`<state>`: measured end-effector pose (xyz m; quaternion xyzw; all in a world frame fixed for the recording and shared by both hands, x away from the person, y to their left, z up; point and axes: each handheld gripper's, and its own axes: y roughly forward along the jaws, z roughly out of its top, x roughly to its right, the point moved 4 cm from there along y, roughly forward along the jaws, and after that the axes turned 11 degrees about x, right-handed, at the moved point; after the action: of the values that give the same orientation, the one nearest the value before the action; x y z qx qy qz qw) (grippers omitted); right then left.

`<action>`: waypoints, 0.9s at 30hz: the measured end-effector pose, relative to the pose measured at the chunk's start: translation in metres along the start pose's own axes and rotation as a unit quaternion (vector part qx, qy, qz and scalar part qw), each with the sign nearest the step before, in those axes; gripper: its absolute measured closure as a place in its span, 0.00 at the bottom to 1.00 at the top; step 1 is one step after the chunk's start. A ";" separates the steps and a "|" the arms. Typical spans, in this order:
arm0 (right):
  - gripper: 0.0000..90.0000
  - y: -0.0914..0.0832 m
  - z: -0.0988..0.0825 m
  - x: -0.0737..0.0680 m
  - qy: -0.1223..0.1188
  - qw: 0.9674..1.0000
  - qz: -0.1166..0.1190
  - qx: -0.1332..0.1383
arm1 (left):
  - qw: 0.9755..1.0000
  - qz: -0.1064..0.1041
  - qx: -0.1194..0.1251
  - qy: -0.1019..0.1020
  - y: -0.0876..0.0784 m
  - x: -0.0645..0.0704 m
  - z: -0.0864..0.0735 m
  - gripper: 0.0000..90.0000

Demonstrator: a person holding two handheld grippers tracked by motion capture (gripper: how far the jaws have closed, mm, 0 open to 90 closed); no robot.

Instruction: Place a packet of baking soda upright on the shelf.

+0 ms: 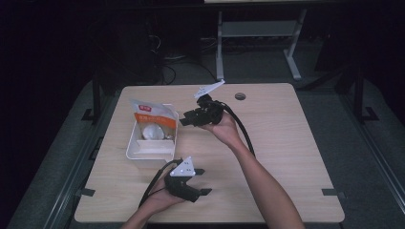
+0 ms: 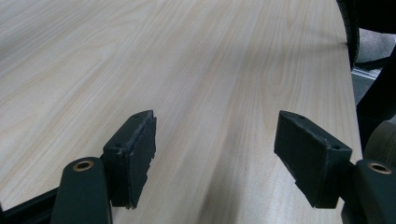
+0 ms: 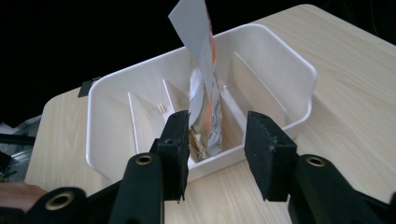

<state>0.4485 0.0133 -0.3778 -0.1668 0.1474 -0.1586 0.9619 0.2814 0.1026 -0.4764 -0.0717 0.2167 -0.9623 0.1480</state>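
High view, box: a white box (image 1: 152, 143) with thin walls inside sits on the desk (image 1: 286, 143), nearer the left edge than the right.
High view, bag: a white and orange bag (image 1: 152, 119) stands in the far part of the box. Its words are too small to read.
High view, right tool (image 1: 184, 120): it hangs just beside the box's right wall, pointing at the bag, and holds nothing.
High view, left tool (image 1: 203, 181): it lies low near the front edge of the desk, well apart from the box.
High view, dark: the room past the far edge is mostly black.
Left gripper view: the left tool (image 2: 215, 154) is wide open over bare desk (image 2: 140, 56).
Right gripper view: the right tool (image 3: 217, 149) is partly open, with nothing in it. Its jaws block the box's (image 3: 289, 74) near wall. The bag (image 3: 203, 93) stands tall between two inner walls, and its top is cut off.
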 end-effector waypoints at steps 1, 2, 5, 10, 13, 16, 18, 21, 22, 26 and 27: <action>0.63 -0.006 -0.001 0.001 0.001 1.000 -0.001 0.001 | 1.000 0.001 0.000 0.000 0.000 0.000 0.000 0.32; 0.63 -0.006 -0.001 0.001 0.001 1.000 -0.001 0.001 | 1.000 0.001 0.000 0.000 0.000 0.000 0.000 0.32; 0.60 -0.016 -0.003 0.003 0.002 1.000 -0.003 0.002 | 1.000 0.001 0.001 -0.001 0.000 -0.001 0.000 0.32; 0.58 -0.028 -0.005 0.006 0.005 1.000 -0.011 0.007 | 1.000 0.001 0.003 -0.004 -0.001 -0.002 0.000 0.32; 0.56 -0.033 -0.006 0.008 0.007 1.000 -0.013 0.008 | 1.000 0.002 0.004 -0.005 -0.001 -0.002 0.000 0.32; 0.55 -0.039 -0.008 0.009 0.011 1.000 -0.015 0.009 | 1.000 0.002 0.005 -0.005 -0.001 -0.002 0.000 0.32; 0.54 -0.043 -0.009 0.010 0.011 1.000 -0.017 0.011 | 1.000 0.002 0.004 -0.005 -0.001 -0.002 0.000 0.32; 0.51 -0.049 -0.011 0.012 0.014 1.000 -0.023 0.012 | 1.000 0.003 0.004 -0.004 -0.001 -0.002 0.001 0.32; 0.50 -0.051 -0.011 0.012 0.014 1.000 -0.024 0.013 | 1.000 0.003 0.004 -0.004 -0.001 -0.001 0.001 0.32; 0.50 -0.058 -0.012 0.013 0.012 0.999 -0.028 0.015 | 1.000 0.003 0.004 -0.003 -0.001 -0.001 0.001 0.32; 0.50 -0.060 -0.012 0.013 0.013 0.999 -0.029 0.017 | 1.000 0.003 0.004 -0.003 -0.001 -0.001 0.001 0.32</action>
<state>0.4404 -0.0483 -0.3698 -0.1526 0.1519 -0.1911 0.9577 0.2827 0.1038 -0.4752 -0.0737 0.2121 -0.9626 0.1516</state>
